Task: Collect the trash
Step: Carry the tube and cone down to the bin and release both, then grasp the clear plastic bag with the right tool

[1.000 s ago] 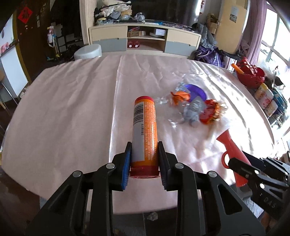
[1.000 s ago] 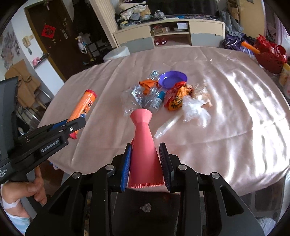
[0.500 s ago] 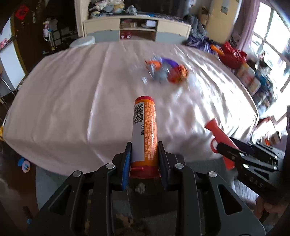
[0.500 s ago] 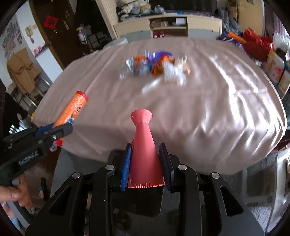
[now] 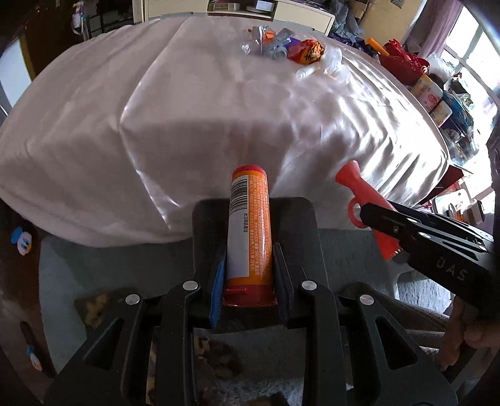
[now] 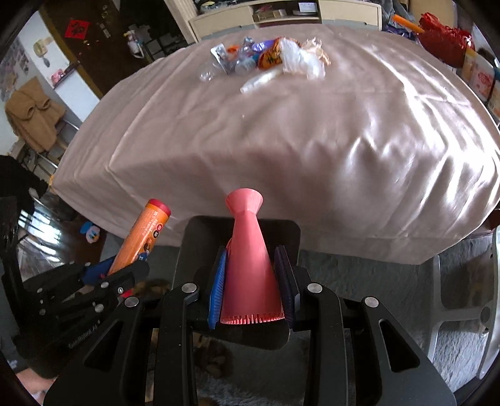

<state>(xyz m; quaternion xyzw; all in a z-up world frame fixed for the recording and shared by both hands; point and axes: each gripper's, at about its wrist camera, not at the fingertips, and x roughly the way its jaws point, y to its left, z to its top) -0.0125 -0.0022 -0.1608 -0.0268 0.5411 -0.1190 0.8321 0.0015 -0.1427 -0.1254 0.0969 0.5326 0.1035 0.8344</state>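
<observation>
1. Left gripper: I have it clenched on an orange tube with a red cap and a barcode label. The tube points forward along the fingers, and both pads press its sides near the base.
2. Right gripper: I have it clamped on a pink cone-shaped piece, wide ribbed end toward the camera, flared narrow end pointing away.
3. Both grippers sit off the table's near edge, above a dark seat or panel; what it is, I cannot tell.
4. Table: covered with a shiny pale pink cloth that hangs over the near edge.
5. Trash pile: lies on the far part of the table, well apart from both grippers. I see an orange snack wrapper, clear plastic wrappers, a crumpled white bag and a small clear bottle lying on its side.
6. Floor, left side: a duck toy lies near the table's corner.
7. Background: a cream shelf unit stands behind the table.
</observation>
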